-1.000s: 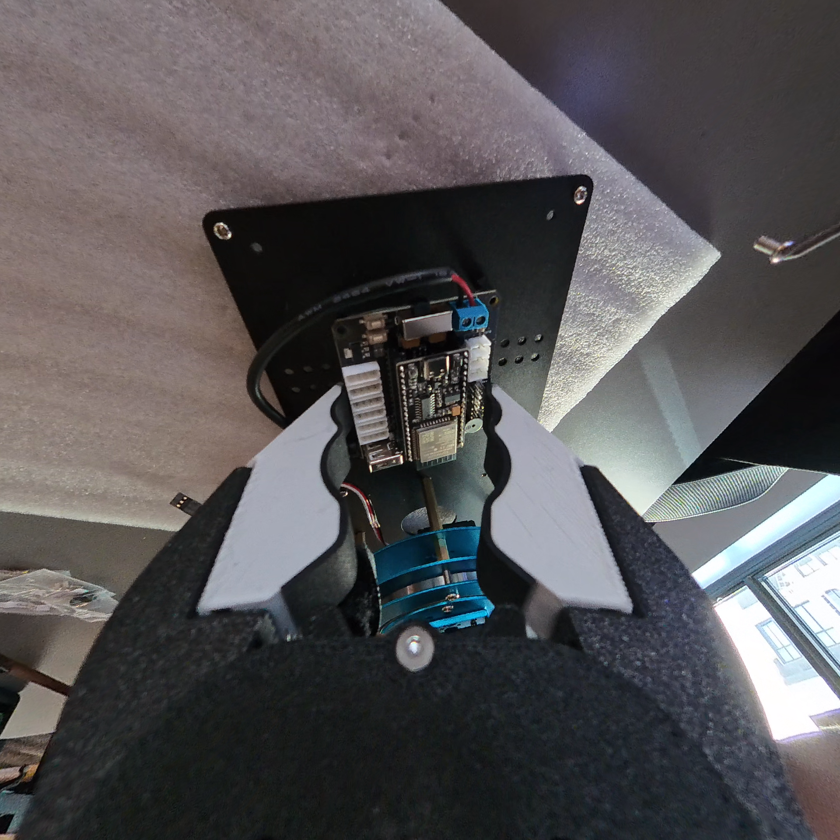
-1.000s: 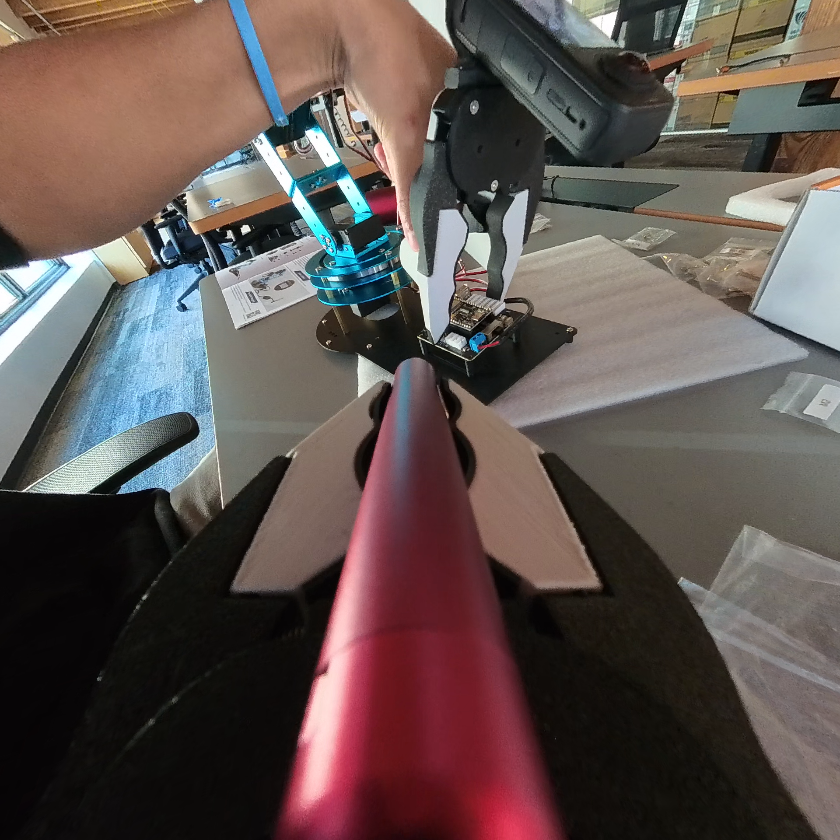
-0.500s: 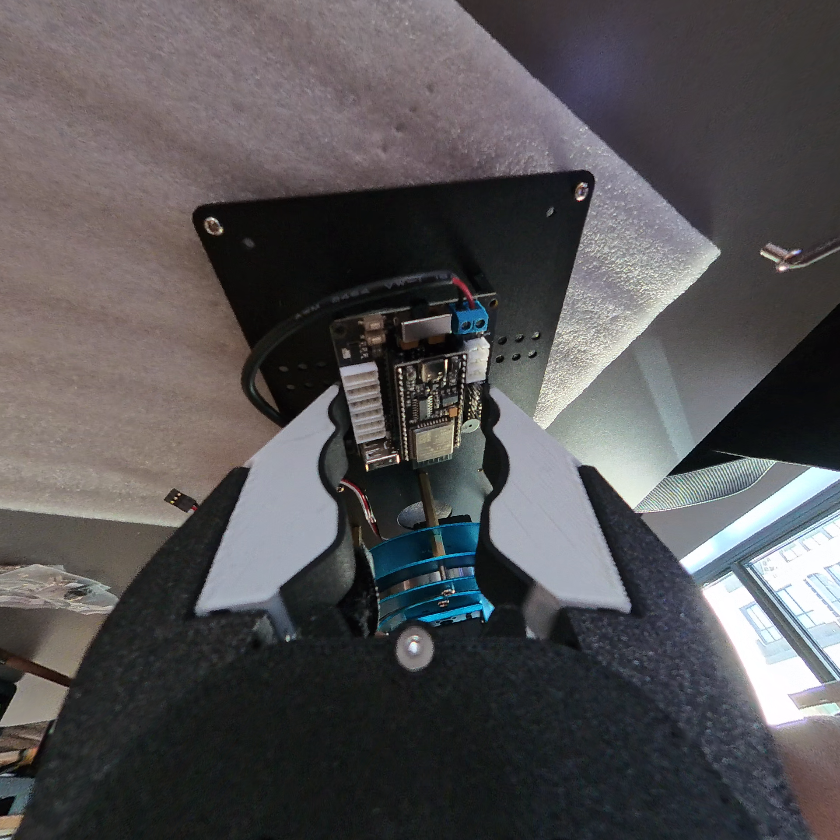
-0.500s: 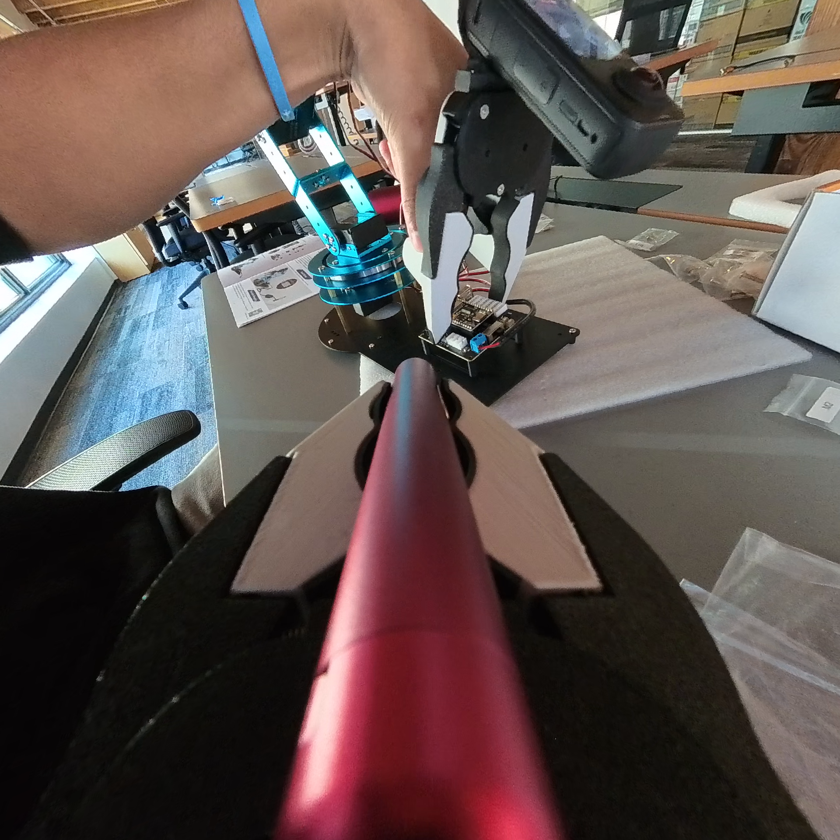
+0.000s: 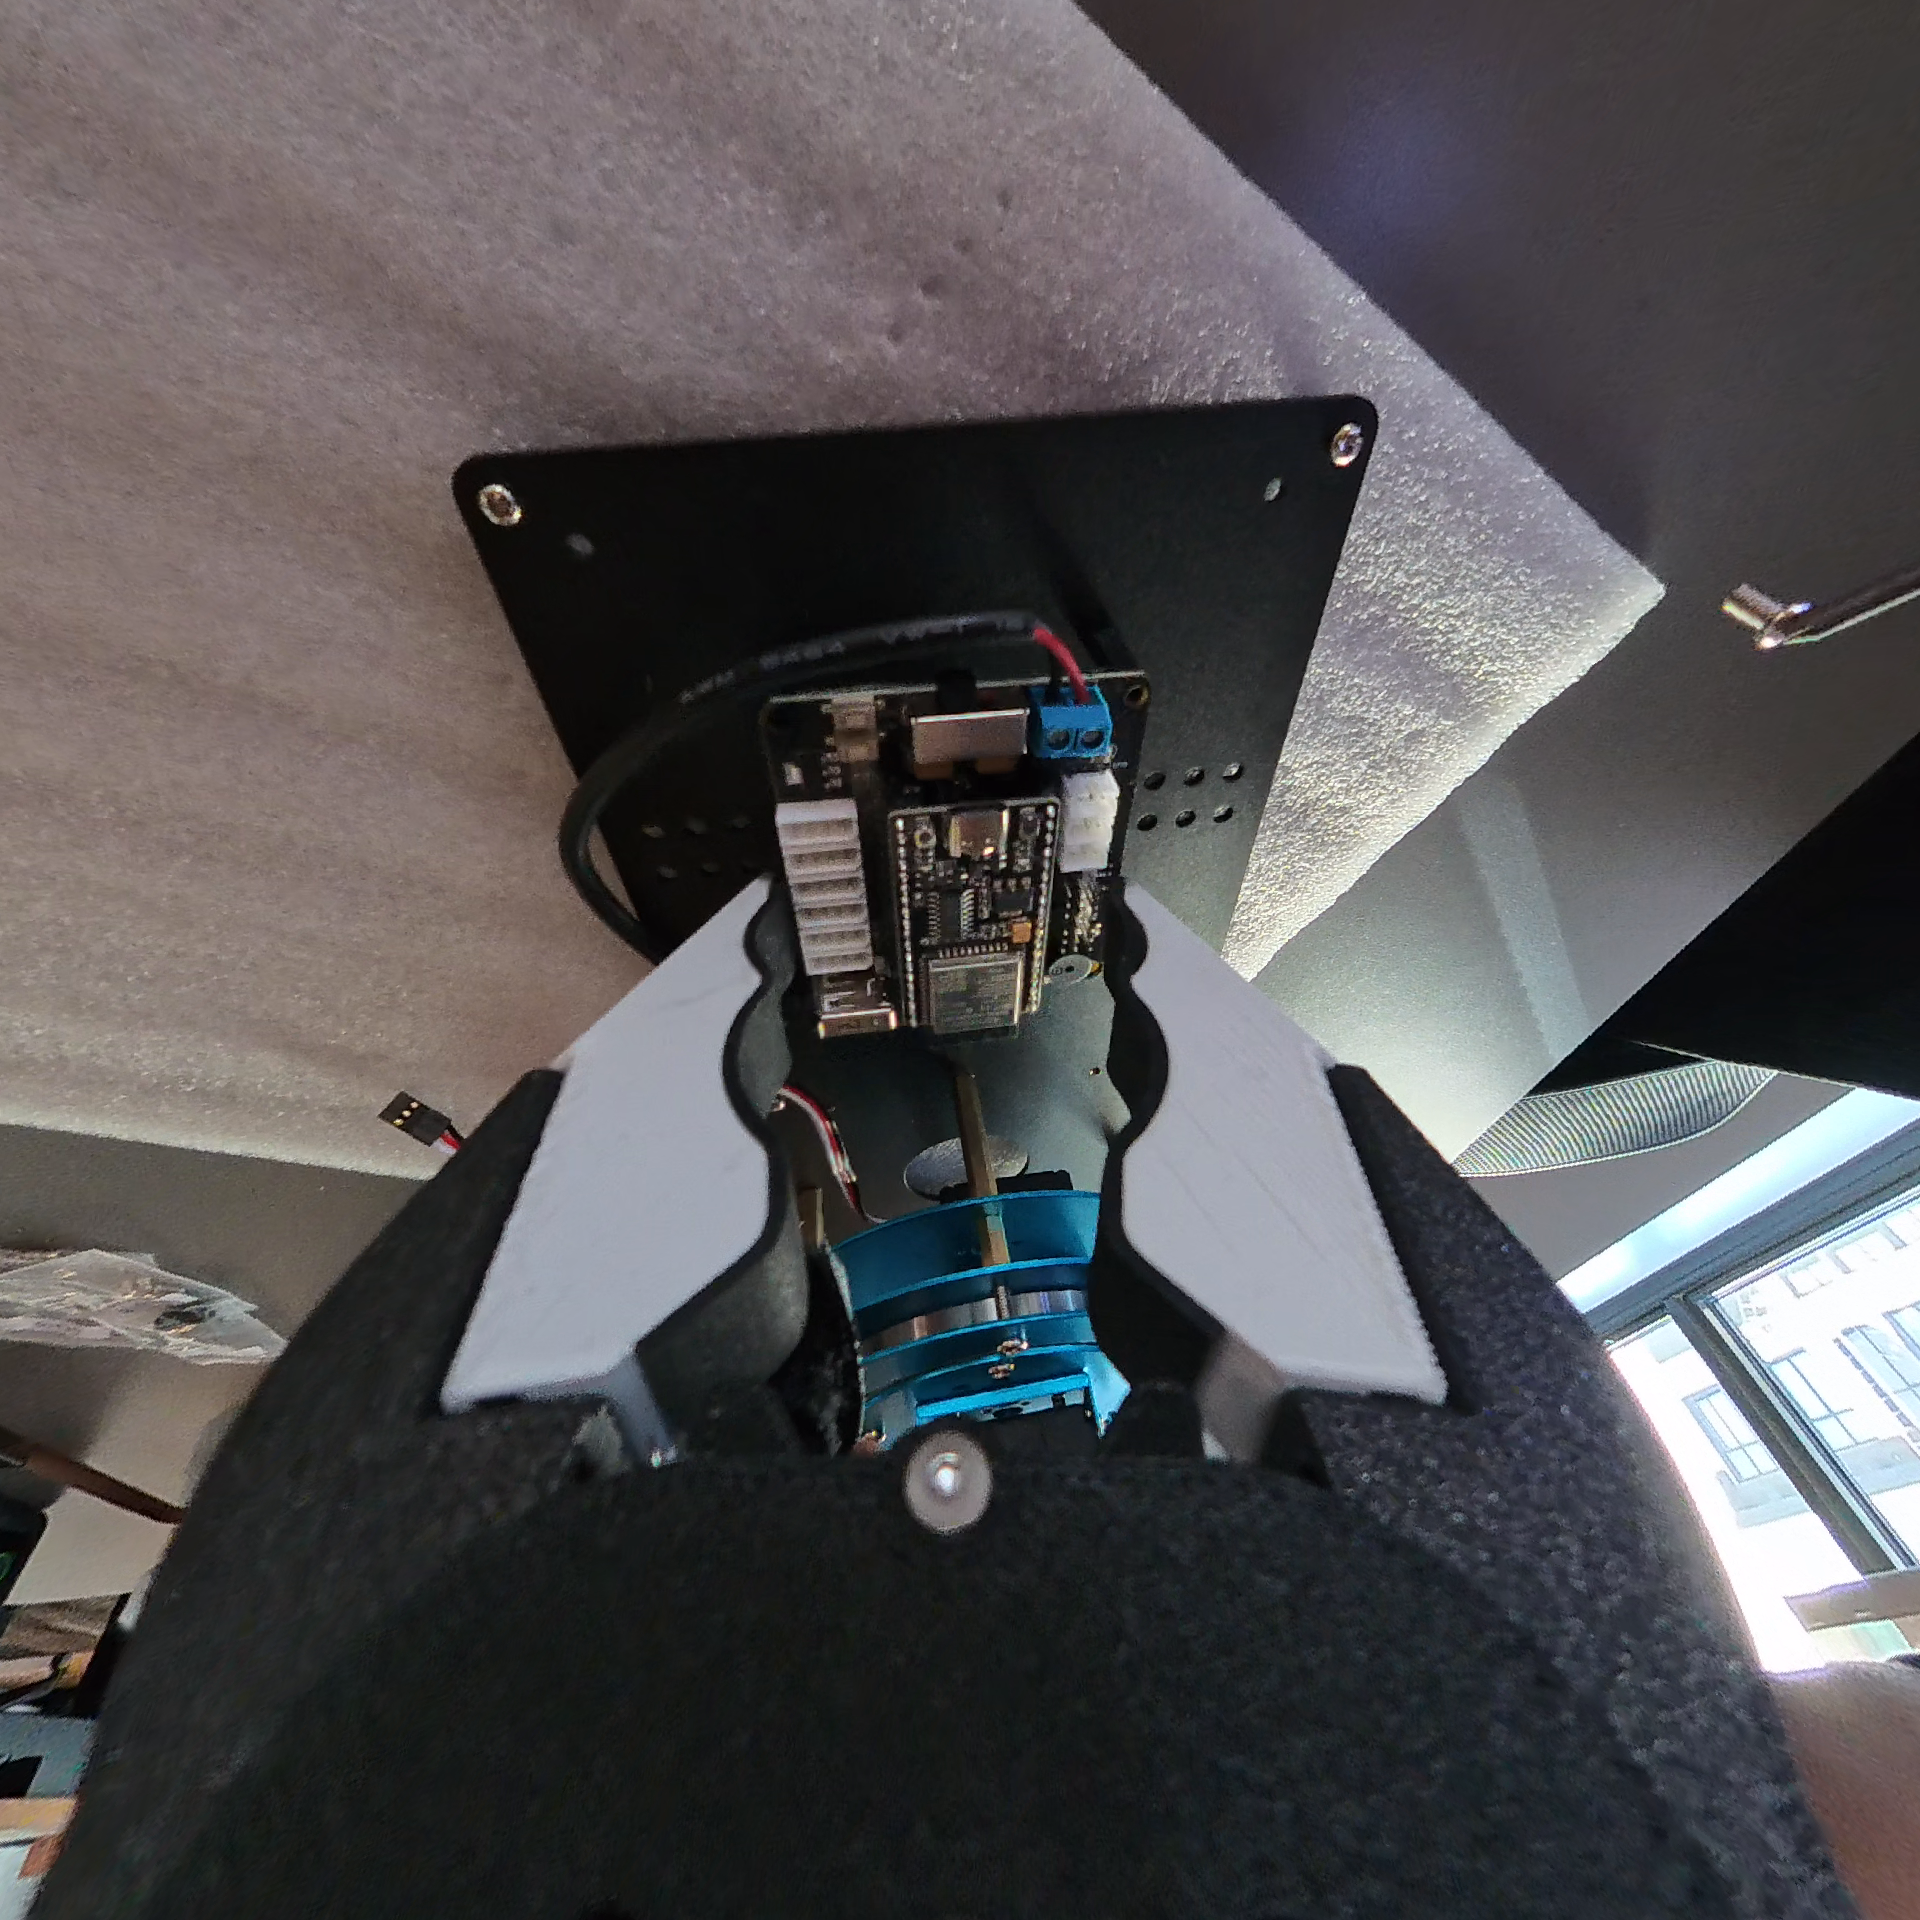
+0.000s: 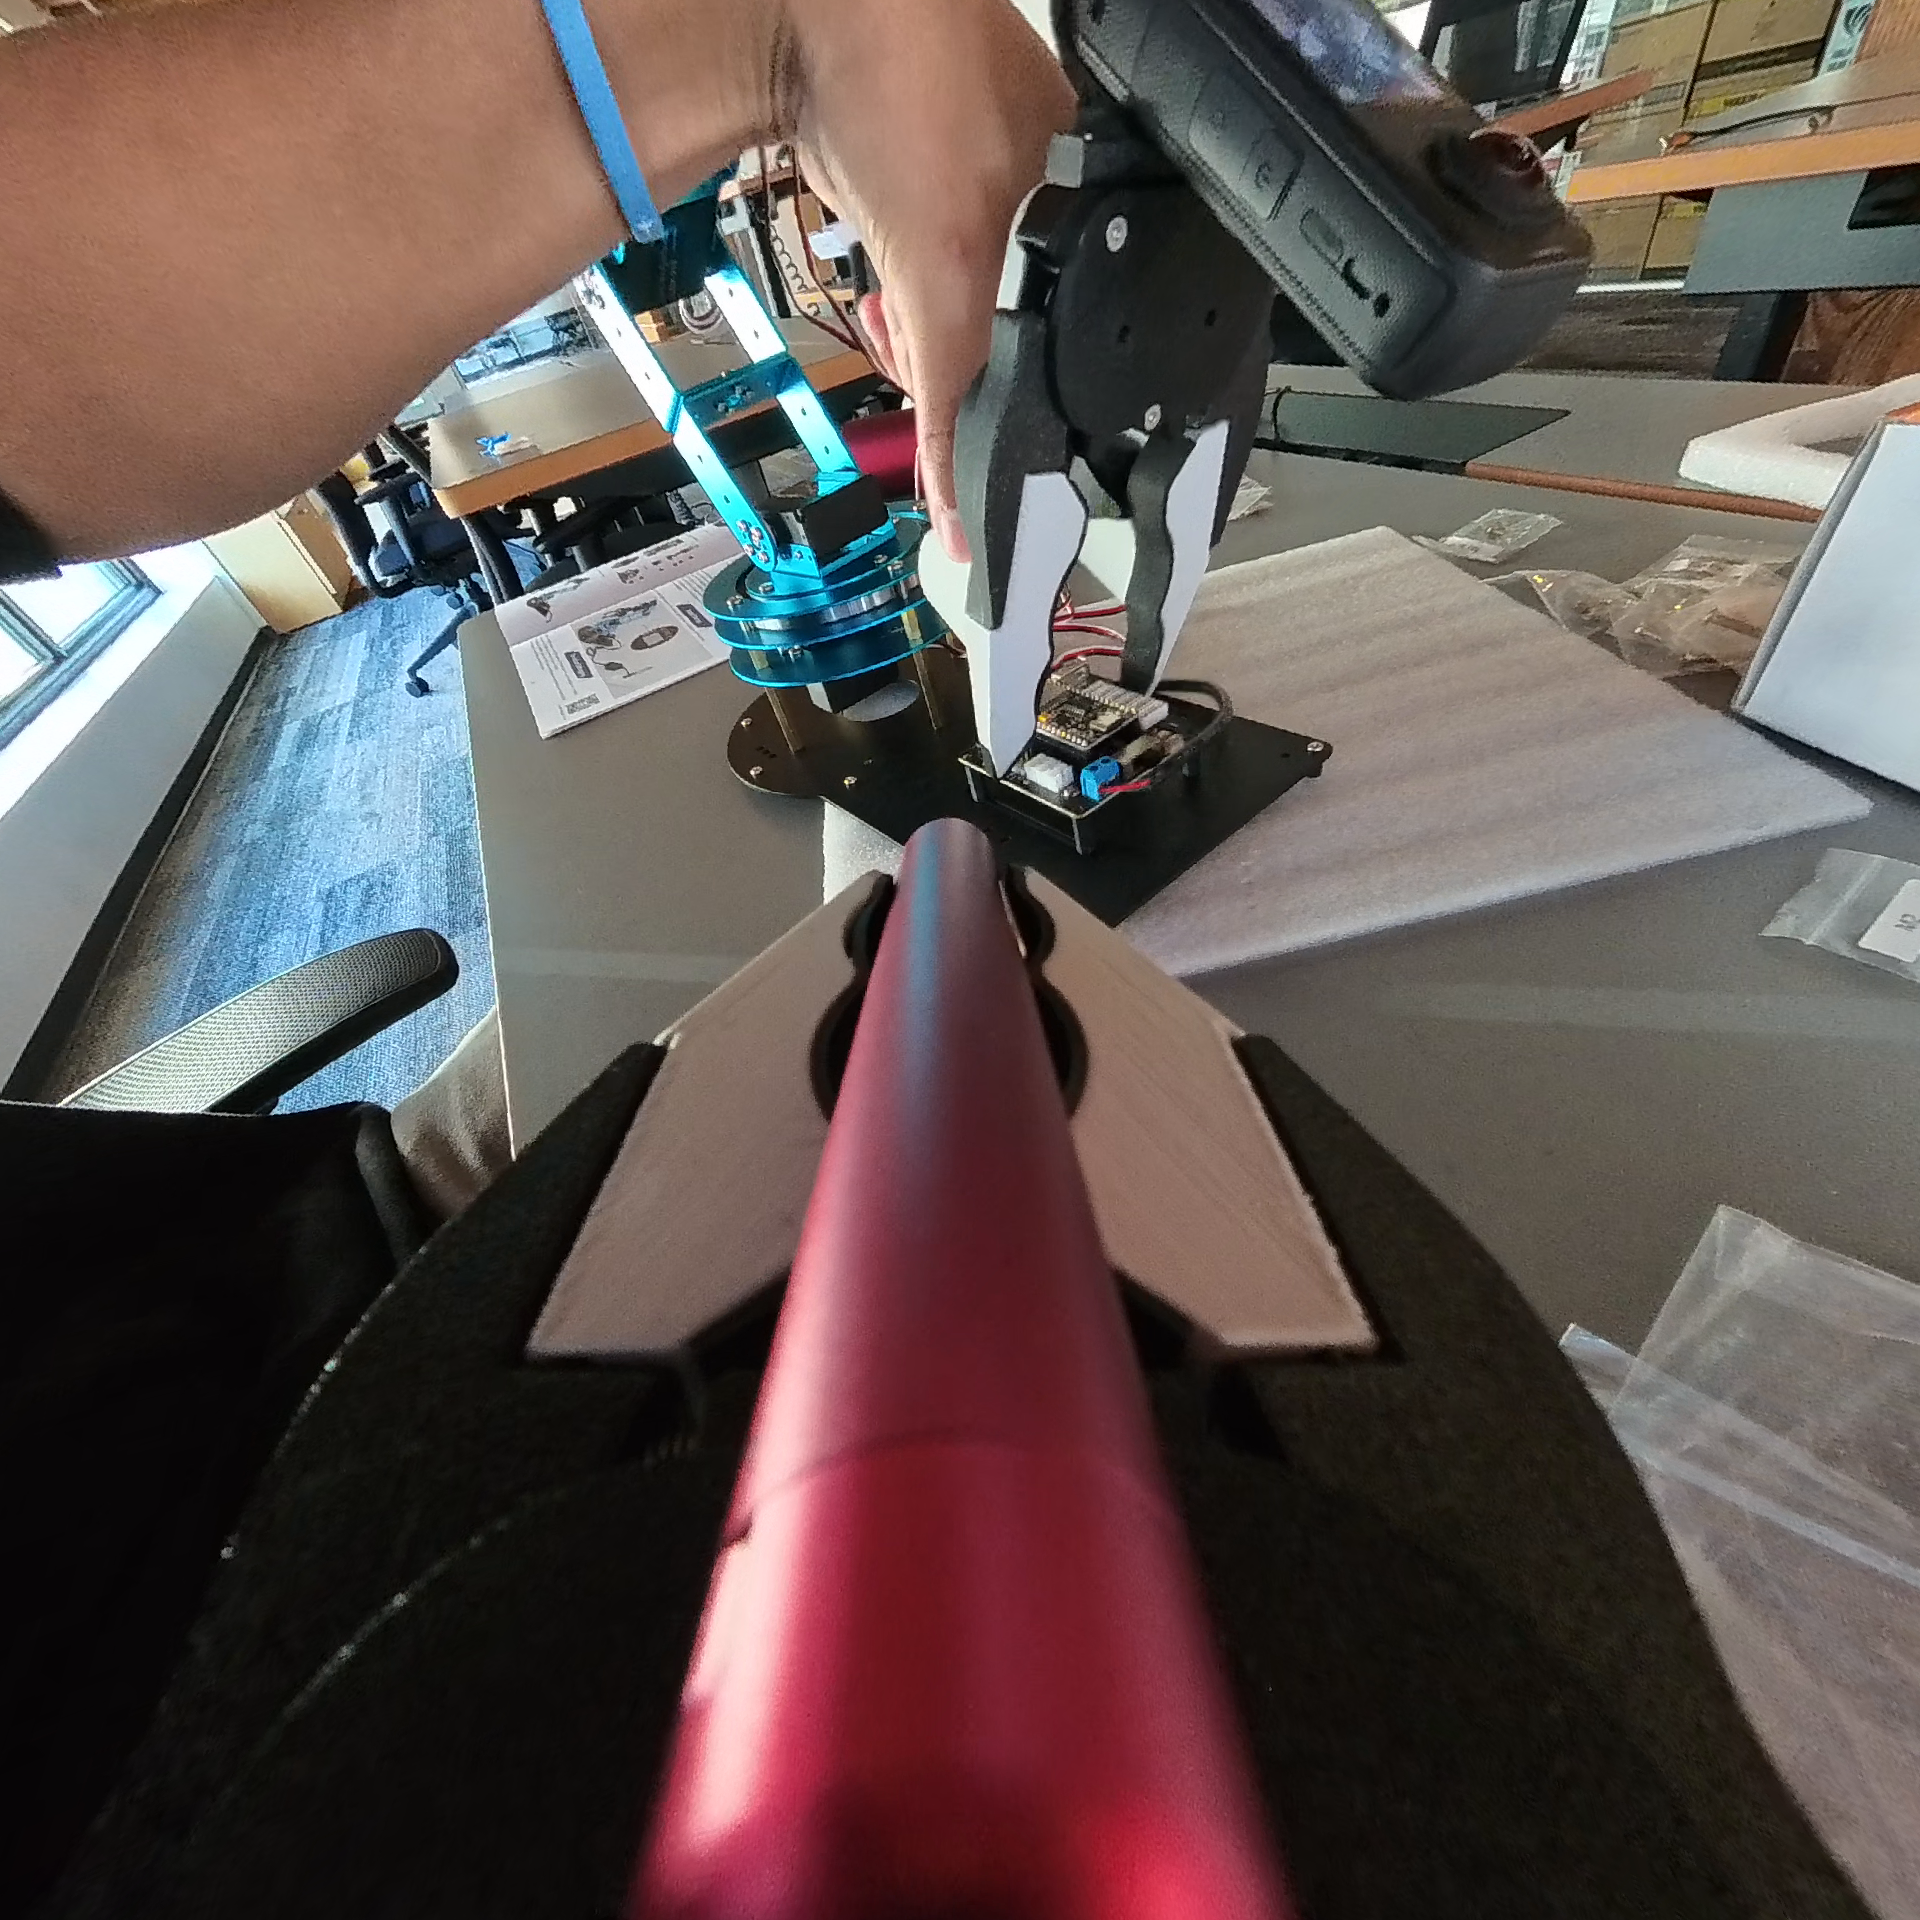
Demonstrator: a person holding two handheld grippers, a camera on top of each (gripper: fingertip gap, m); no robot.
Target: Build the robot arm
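Note:
My left gripper point(image 5: 948, 899) is open and points down at a black circuit board point(image 5: 951, 862) with white connectors and a blue terminal. Its fingers straddle the board's end. The board sits on a black base plate point(image 5: 935, 540) next to a blue turntable point(image 5: 971, 1278). In the right wrist view the left gripper point(image 6: 1075, 727) stands over the board point(image 6: 1101, 727), its white fingertip at the board's near left edge. My right gripper point(image 6: 948, 883) is shut on a red cylindrical tool point(image 6: 935, 1351) that points at the base plate point(image 6: 1226, 821). A blue robot arm point(image 6: 727, 343) rises from the turntable point(image 6: 821, 613).
The plate lies partly on a white foam sheet point(image 6: 1455, 727) on a grey table. A booklet point(image 6: 603, 634) lies at the far left, a white box point(image 6: 1849, 623) at the right, plastic bags point(image 6: 1787, 1507) at the near right. A chair armrest point(image 6: 270, 1018) is by the table's left edge. About 15 centimeters separates my left fingertips from my right.
Almost nothing. The left gripper has tilted slightly over the board, jaws at the same width. The right gripper and the red tool hold still.

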